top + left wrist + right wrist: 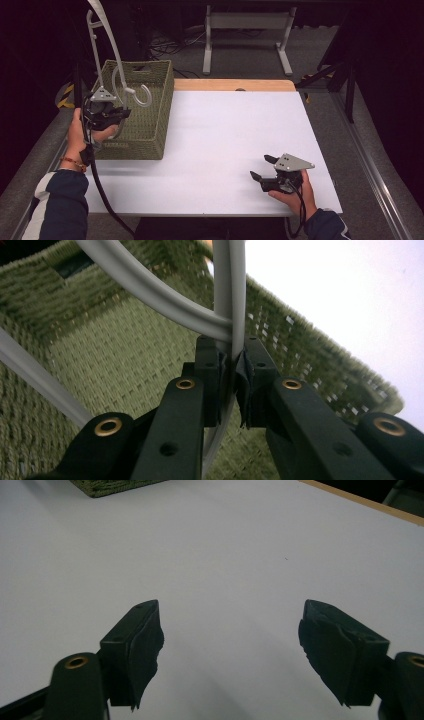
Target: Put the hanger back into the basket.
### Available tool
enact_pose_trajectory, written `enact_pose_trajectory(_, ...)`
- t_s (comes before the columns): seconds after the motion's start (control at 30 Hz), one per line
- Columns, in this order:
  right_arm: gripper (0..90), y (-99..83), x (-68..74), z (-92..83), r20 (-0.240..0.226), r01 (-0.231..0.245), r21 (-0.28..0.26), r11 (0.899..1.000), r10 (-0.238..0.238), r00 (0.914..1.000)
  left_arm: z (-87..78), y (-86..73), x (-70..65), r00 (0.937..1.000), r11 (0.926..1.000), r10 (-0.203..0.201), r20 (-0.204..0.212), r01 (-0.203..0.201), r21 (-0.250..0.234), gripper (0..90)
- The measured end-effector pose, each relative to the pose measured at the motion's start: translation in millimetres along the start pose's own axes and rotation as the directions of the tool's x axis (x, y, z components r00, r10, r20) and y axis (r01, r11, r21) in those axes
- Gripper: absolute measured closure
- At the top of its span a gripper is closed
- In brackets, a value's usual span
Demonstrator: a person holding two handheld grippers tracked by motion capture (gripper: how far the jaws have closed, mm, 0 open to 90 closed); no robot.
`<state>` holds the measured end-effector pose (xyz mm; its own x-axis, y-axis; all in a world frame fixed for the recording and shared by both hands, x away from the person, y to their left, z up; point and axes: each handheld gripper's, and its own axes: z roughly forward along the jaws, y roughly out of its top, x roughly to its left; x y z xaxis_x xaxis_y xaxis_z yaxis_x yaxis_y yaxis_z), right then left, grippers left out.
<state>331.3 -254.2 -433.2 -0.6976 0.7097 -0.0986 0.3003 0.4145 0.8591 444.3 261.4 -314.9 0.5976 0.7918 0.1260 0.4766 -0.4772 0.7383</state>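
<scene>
A grey plastic clothes hanger (107,36) stands nearly upright over the olive woven basket (150,131) at the table's left. Its hook (143,96) curls low over the basket's opening. My left gripper (122,113) is shut on the hanger's thin stem, just above the basket's near-left part. In the left gripper view the pads (248,381) pinch the grey stem (230,295), with the basket's woven inside (120,357) behind. My right gripper (261,168) rests at the table's near right, open, nothing between its fingers. Its own view shows the gripper (230,642) over bare white tabletop (225,555).
The white table (225,135) has a wooden strip along its far edge (235,85). A corner of the basket (112,486) lies far ahead of the right gripper. A white metal frame (247,22) stands on the floor beyond the table.
</scene>
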Motion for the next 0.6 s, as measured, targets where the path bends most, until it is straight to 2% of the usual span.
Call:
enact_pose_trajectory(0.1, 25.5, -0.6, 0.2, 1.2, -0.001, 0.001, 0.005, 1.0, -0.001, 1.0, 3.5, -1.5, 3.8, 0.9997, 0.9994, 0.005, -0.024, -0.004, 0.033, 81.5)
enact_pose_trajectory(0.2, 25.5, -1.2, 0.5, 1.8, -0.006, 0.003, 0.009, 1.0, -0.003, 1.0, 7.2, -4.1, 7.7, 0.9997, 0.9981, -0.001, -0.023, 0.002, 0.062, 81.4)
enact_pose_trajectory(0.3, 25.5, -1.7, 0.2, 2.7, -0.006, 0.002, 0.012, 1.0, -0.001, 1.0, 11.6, -6.4, 10.2, 0.999, 0.9952, 0.001, -0.044, 0.003, 0.098, 81.4)
enact_pose_trajectory(0.37, 25.5, -1.8, 0.5, 3.1, -0.008, 0.004, 0.016, 1.0, -0.004, 1.0, 15.1, -8.4, 11.3, 0.9992, 0.9934, -0.001, -0.039, 0.005, 0.114, 81.4)
enact_pose_trajectory(0.4, 25.5, -1.8, 0.8, 3.3, -0.01, 0.005, 0.016, 1.0, -0.005, 0.9999, 17.7, -9.5, 11.7, 0.9986, 0.9921, 0.002, -0.052, 0.005, 0.125, 81.3)
enact_pose_trajectory(0.6, 25.5, -2.2, 1.3, 4.3, -0.014, 0.006, 0.019, 1.0, -0.006, 0.9999, 27.3, -18.3, 16.1, 0.9991, 0.9873, -0.013, -0.041, 0.02, 0.157, 81.5)
